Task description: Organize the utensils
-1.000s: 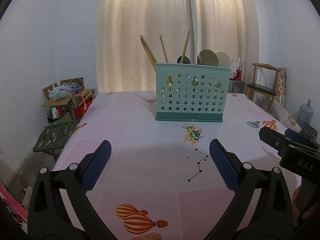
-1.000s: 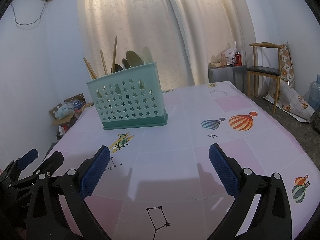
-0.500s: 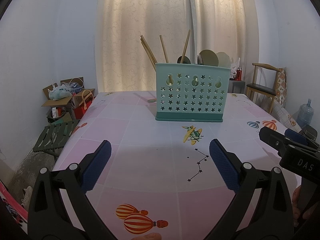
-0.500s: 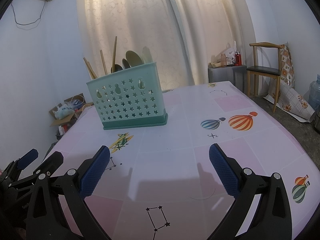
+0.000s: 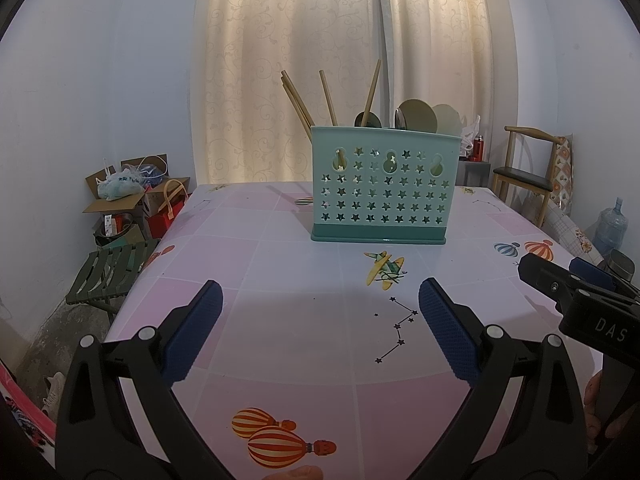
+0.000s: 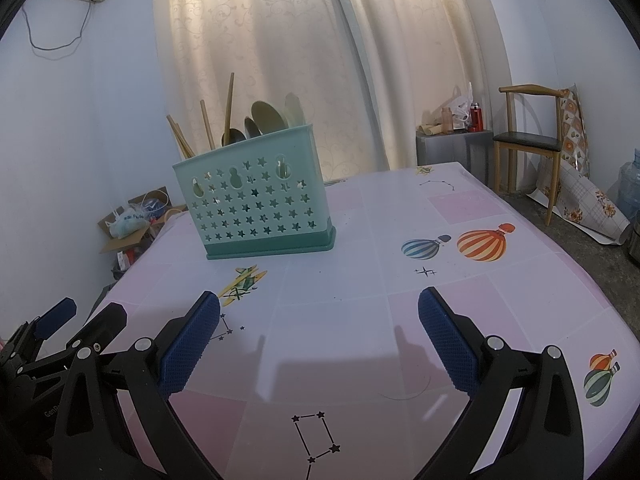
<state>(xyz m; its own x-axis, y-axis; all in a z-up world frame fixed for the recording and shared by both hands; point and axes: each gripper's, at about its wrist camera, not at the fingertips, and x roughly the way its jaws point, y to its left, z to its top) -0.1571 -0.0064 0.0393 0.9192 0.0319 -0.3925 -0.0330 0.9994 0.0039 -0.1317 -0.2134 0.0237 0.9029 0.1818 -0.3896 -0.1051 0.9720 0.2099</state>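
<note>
The letters "DAS" stand in white on the black body of the right gripper [image 5: 582, 280] (seen at the left wrist view's edge). "Gen" shows, cut off, on the left gripper [image 6: 80, 312].

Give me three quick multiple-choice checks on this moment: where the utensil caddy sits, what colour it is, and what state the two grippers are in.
1. Where is the utensil caddy?
A. Standing on the table, ahead of both grippers
B. On the wooden chair
C. Held between the left gripper's fingers

2. What colour is the caddy?
A. Red
B. Mint green with a darker green base
C. Black

3. What state are the left gripper and right gripper in?
A. Both shut on chopsticks
B. Left shut, right open
C. Both open and empty

Answers:
1 A: the caddy rests upright on the balloon-print table, beyond the fingertips in both wrist views.
2 B: its star-punched walls are pale mint above a darker band.
3 C: each pair of blue pads stands wide apart with only table between.
</note>
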